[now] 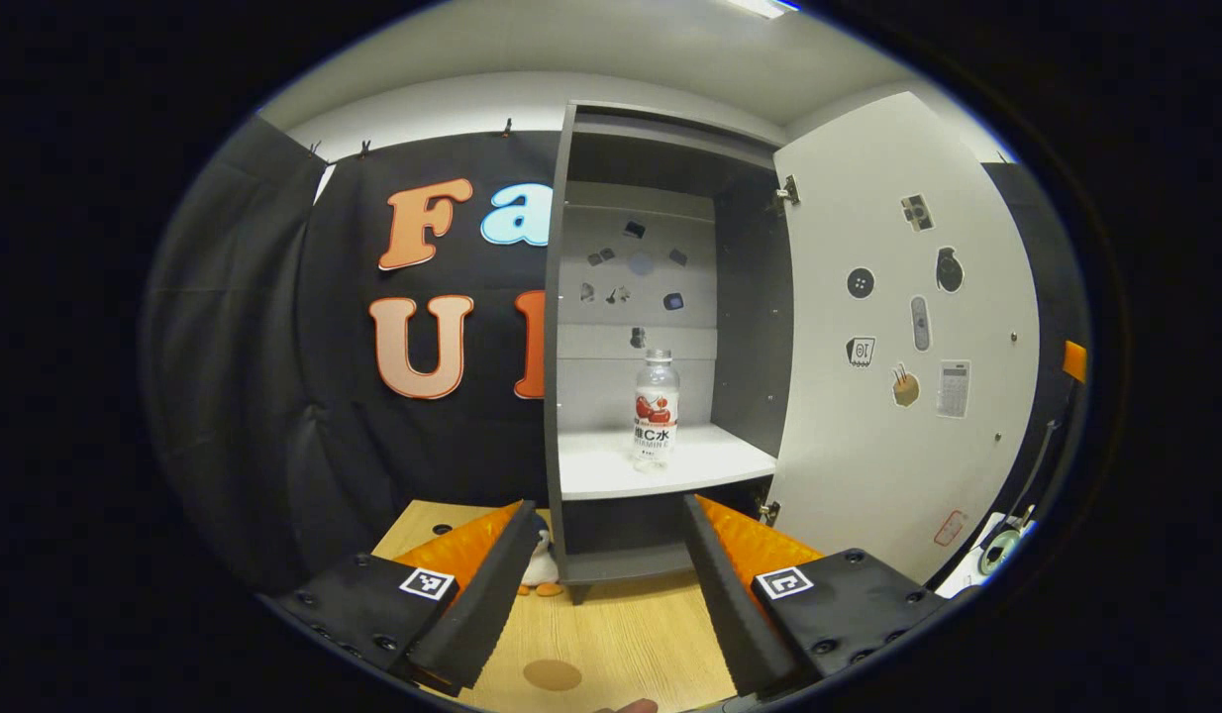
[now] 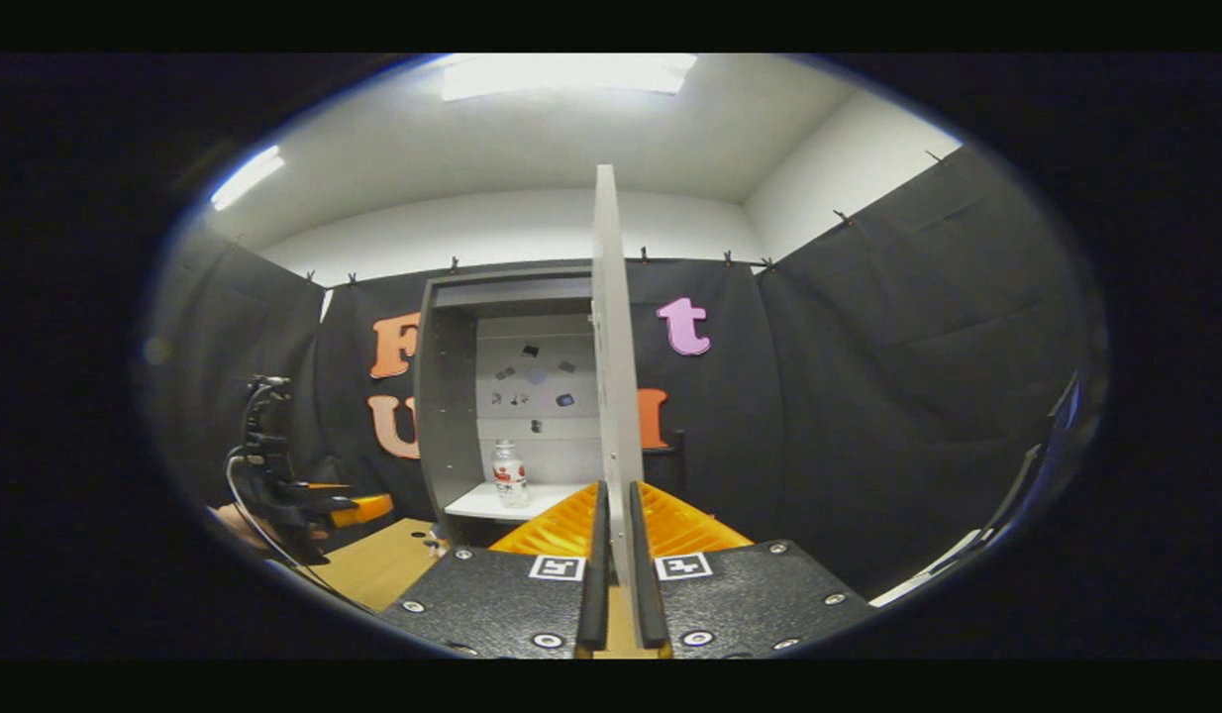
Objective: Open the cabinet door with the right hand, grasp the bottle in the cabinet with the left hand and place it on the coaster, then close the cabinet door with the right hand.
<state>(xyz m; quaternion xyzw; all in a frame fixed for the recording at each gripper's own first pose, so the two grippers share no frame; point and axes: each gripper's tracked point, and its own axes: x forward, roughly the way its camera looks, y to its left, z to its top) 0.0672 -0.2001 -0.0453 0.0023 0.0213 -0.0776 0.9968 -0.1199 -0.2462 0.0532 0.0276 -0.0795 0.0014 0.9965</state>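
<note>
Grey cabinet door (image 2: 611, 376) pinched by right gripper (image 2: 612, 555) — bottle (image 1: 656, 408) shelved.

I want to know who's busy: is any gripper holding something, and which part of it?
The right gripper pinches the cabinet door by its free edge. The left gripper is open and holds nothing; the bottle stands on the shelf.

I read "C水" with "VITAMIN" beneath it on the bottle (image 1: 656, 409) label, centre frame; a sticker (image 1: 861, 351) on the open door (image 1: 898, 327), right of centre, showed "10" mirrored.
</note>
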